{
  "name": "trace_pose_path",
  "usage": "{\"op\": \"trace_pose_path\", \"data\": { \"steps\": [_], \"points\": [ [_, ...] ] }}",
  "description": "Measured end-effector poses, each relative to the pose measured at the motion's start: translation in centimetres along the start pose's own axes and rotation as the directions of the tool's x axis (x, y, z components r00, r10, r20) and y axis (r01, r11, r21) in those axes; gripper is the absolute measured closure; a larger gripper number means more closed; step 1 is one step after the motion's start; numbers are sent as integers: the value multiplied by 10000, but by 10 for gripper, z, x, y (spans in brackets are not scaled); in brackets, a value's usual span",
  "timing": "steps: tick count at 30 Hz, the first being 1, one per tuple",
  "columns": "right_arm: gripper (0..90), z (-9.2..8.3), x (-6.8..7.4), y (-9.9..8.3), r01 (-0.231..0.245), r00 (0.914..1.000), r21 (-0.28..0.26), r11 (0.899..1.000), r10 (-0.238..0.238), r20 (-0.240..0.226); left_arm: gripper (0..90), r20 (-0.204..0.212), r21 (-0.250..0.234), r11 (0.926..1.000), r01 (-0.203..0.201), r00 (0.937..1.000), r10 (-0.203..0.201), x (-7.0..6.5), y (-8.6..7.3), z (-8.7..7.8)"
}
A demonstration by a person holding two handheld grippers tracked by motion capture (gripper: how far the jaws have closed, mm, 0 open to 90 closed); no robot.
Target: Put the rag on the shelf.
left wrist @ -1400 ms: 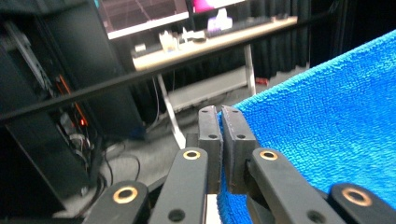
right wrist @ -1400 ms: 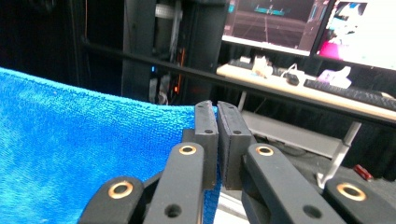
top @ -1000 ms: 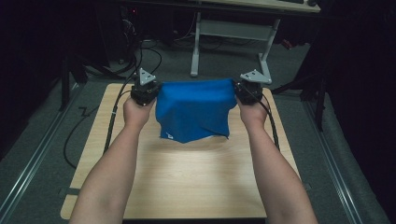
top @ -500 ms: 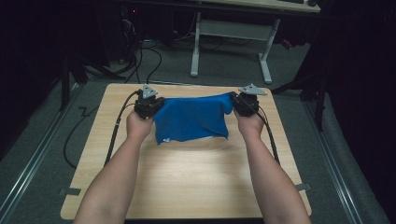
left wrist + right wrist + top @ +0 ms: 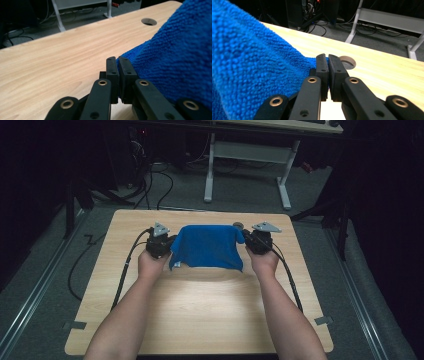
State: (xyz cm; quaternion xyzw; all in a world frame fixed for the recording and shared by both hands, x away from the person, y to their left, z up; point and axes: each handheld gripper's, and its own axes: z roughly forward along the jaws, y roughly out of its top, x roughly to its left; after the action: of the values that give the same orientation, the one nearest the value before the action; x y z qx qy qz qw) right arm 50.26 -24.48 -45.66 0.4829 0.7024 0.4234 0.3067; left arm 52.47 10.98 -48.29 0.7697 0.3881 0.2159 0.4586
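I am pinching a blue cloth (image 5: pixel 207 246) by its two upper corners — my left gripper (image 5: pixel 161 246) is clamping the left corner, jaws closed on the fabric (image 5: pixel 160 57), and my right gripper (image 5: pixel 256 241) is clamping the right corner in the same way (image 5: pixel 257 62). The cloth is hanging stretched between the two over the far half of the wooden table (image 5: pixel 210 315), its lower hem lying toward the middle — a round hole (image 5: pixel 348 62) is showing in the tabletop just beyond my right jaws.
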Motion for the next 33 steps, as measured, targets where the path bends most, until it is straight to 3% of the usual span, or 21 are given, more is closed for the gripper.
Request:
{"op": "trace_pose_path", "data": {
  "steps": [8, 20, 23, 27, 33],
  "points": [
    [877, 4, 4, -9, 40, 10000, 123, 9999, -39, -56, 874, 163, 249, 9997, 88, 9998, -92, -2, -13, 5],
    [873, 6, 1, -20, -63, 9999, 425, 9991, 67, -78, 865, 278, 516, 9986, 145, 9995, -159, -2, -17, 7],
    [823, 6, 2, -20, -18, 9998, 448, 9990, 27, -193, 779, 198, 488, 9988, 100, 9997, -110, -4, -16, 6],
    [730, 4, 1, -20, -113, 9999, 518, 9986, 109, 71, 658, -76, 289, 9994, 213, 9997, -211, -3, -14, 1],
    [719, -3, -5, -20, -213, 9995, 402, 9990, 203, 257, 621, -295, 194, 9988, 456, 9985, -450, 3, -17, -8]
  ]
}}
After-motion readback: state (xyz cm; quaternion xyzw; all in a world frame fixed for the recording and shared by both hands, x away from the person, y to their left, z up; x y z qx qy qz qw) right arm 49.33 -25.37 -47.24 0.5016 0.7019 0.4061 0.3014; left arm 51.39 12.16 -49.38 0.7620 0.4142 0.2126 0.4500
